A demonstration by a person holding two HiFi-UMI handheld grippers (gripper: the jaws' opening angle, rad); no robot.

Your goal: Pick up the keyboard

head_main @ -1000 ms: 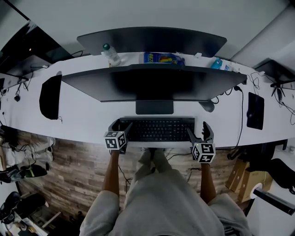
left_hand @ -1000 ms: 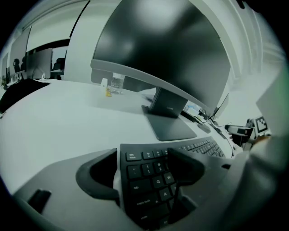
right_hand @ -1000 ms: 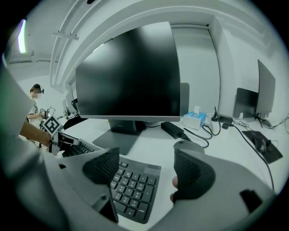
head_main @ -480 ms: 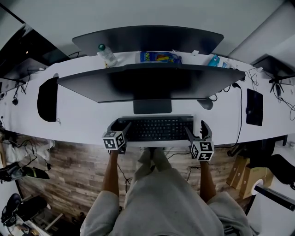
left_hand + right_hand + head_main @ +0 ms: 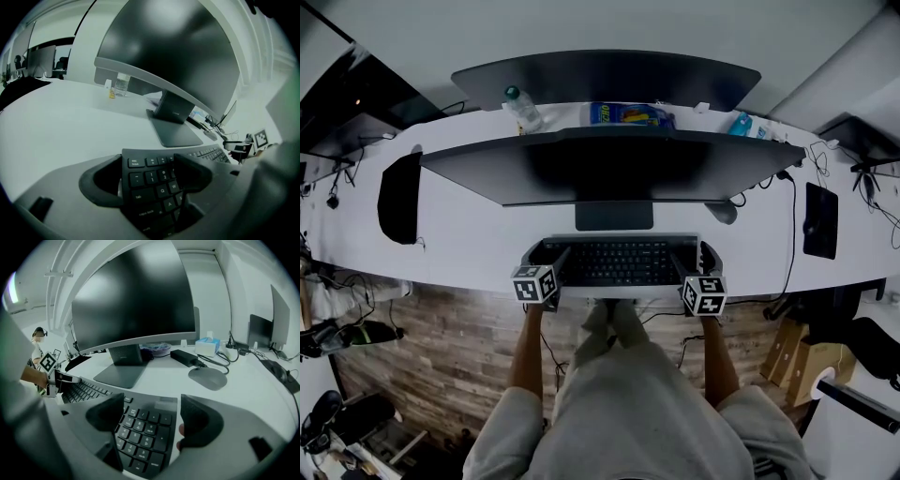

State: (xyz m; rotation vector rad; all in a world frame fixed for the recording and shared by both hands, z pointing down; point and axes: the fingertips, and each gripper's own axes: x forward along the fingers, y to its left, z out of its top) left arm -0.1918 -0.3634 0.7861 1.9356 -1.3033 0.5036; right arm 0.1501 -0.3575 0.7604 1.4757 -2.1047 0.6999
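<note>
A black keyboard (image 5: pixel 619 263) lies on the white desk (image 5: pixel 478 239) just in front of the monitor's stand. My left gripper (image 5: pixel 546 256) is open over its left end: in the left gripper view one jaw sits outside the keyboard's (image 5: pixel 154 180) left edge and the other over the keys, my left gripper (image 5: pixel 147 171) straddling that corner. My right gripper (image 5: pixel 692 258) is open over the right end. In the right gripper view the number pad (image 5: pixel 145 427) lies between the jaws of my right gripper (image 5: pixel 152 413), with a strip of white desk beside the right jaw.
A wide curved monitor (image 5: pixel 609 164) on a grey stand base (image 5: pixel 614 216) rises right behind the keyboard. A grey mouse (image 5: pixel 722 214) and a power brick (image 5: pixel 185 357) lie right of the stand. A water bottle (image 5: pixel 523 111) stands behind. The desk's front edge is just under both grippers.
My right gripper has moved left, from beside the keyboard's right end to over it. The left gripper has stayed at the left end.
</note>
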